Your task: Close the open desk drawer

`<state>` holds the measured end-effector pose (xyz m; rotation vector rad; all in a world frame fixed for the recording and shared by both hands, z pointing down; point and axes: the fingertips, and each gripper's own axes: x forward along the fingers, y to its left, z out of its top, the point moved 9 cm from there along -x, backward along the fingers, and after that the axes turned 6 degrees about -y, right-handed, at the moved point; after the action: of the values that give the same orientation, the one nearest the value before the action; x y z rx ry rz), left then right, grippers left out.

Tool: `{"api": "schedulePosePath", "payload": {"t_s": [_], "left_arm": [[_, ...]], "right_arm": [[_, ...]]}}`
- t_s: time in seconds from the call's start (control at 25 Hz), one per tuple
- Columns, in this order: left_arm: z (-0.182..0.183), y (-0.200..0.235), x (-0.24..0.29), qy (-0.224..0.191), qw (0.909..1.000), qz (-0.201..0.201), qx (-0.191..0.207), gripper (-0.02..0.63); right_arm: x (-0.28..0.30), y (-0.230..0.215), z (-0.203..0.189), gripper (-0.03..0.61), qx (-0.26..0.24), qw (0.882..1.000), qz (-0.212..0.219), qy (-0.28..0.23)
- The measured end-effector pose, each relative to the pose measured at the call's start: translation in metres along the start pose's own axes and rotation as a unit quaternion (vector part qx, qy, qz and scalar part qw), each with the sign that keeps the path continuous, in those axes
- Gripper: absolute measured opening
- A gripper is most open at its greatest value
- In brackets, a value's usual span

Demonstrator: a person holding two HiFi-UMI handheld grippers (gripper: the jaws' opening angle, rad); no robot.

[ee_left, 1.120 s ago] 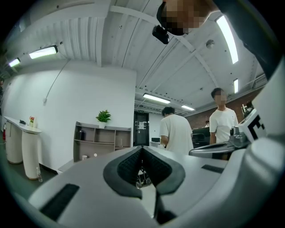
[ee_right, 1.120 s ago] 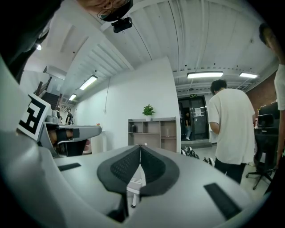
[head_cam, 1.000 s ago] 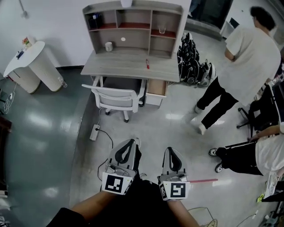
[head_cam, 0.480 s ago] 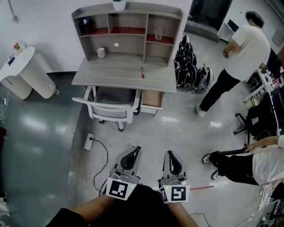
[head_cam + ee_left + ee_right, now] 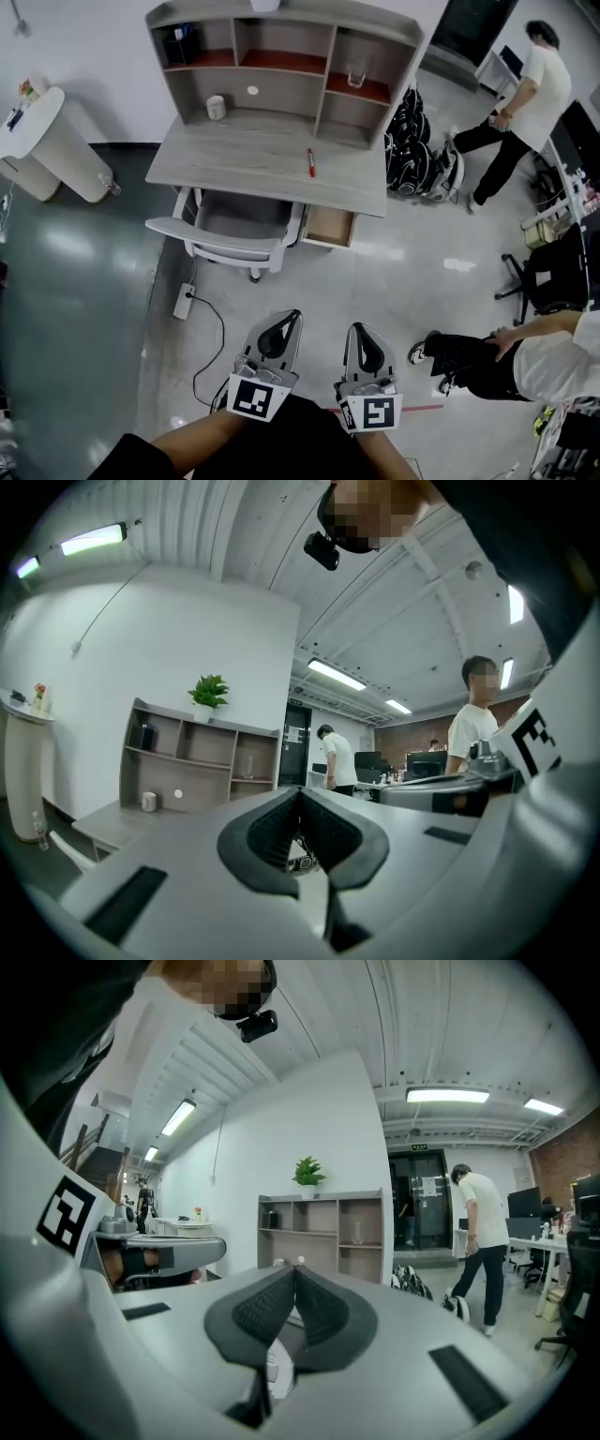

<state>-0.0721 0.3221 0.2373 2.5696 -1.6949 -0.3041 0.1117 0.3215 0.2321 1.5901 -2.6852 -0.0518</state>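
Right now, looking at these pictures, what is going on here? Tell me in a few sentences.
A person holds a tool in each hand, the left tool and the right tool, both shut and empty, well short of the desk. Its drawer stands open, with nothing touching it. A white chair is pushed under the desk.

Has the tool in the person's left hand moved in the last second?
Yes. The left tool has come nearer the desk: less floor lies between it and the white chair.
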Motion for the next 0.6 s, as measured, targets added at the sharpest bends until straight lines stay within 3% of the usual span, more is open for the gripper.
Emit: {"api": "schedulePosePath", "payload": {"t_s": [0.6], "left_arm": [[-0.009, 0.089, 0.103, 0.026, 0.9994, 0.014, -0.017, 0.011]], "right_arm": [[0.142, -0.037, 0.011, 0.017, 0.011, 1.000, 0.008, -0.007]]}}
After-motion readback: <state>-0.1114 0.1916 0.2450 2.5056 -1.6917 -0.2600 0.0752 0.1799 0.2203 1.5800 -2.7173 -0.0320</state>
